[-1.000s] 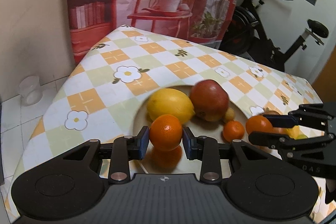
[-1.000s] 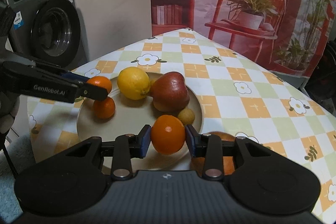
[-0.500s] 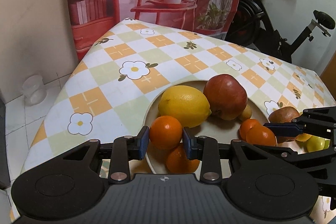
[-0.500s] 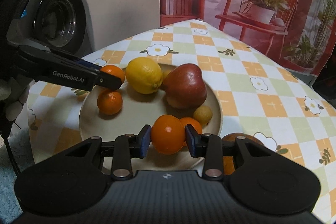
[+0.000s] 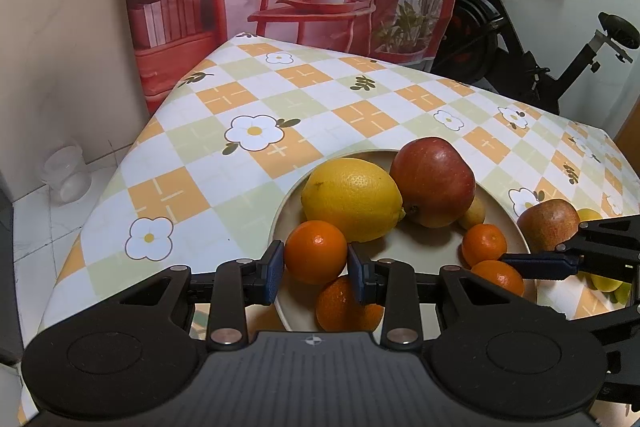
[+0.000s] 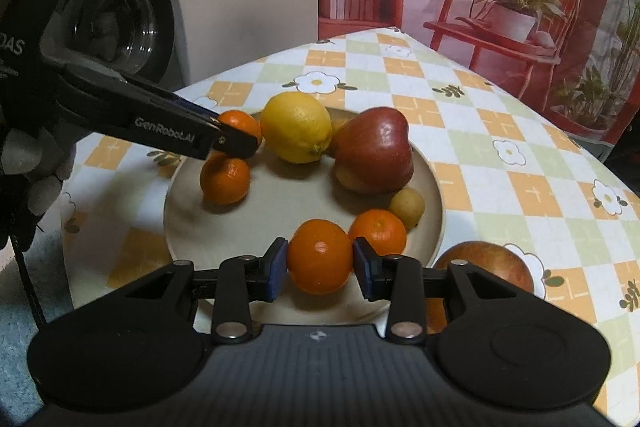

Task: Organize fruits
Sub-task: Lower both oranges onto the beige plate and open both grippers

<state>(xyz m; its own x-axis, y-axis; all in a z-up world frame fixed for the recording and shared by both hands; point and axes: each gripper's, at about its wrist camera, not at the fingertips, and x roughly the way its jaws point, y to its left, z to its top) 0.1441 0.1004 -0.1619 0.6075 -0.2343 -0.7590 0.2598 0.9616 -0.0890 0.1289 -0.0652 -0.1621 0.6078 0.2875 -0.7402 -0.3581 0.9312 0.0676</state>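
Note:
A beige plate [image 5: 424, 251] [image 6: 280, 211] holds a yellow lemon [image 5: 352, 205] [image 6: 297, 127], a red apple [image 5: 434, 183] [image 6: 374, 157], a small yellow fruit [image 6: 407, 205] and two loose mandarins [image 6: 225, 181] [image 6: 378, 231]. My left gripper [image 5: 316, 270] is shut on a mandarin [image 5: 316, 252] held above the plate's left rim. My right gripper [image 6: 320, 269] is shut on another mandarin [image 6: 321, 256] held over the plate's near edge. Each gripper shows in the other's view [image 6: 224, 141] [image 5: 536, 263].
A second reddish apple [image 6: 486, 263] [image 5: 548, 225] lies on the checked tablecloth [image 5: 248, 131] right of the plate. Yellow-green fruits [image 5: 606, 283] lie beyond it. A washing machine [image 6: 120, 15] stands left, an exercise bike [image 5: 532, 39] behind the table.
Both grippers have drawn back and up from the plate, each still holding its mandarin. The view of the plate has widened.

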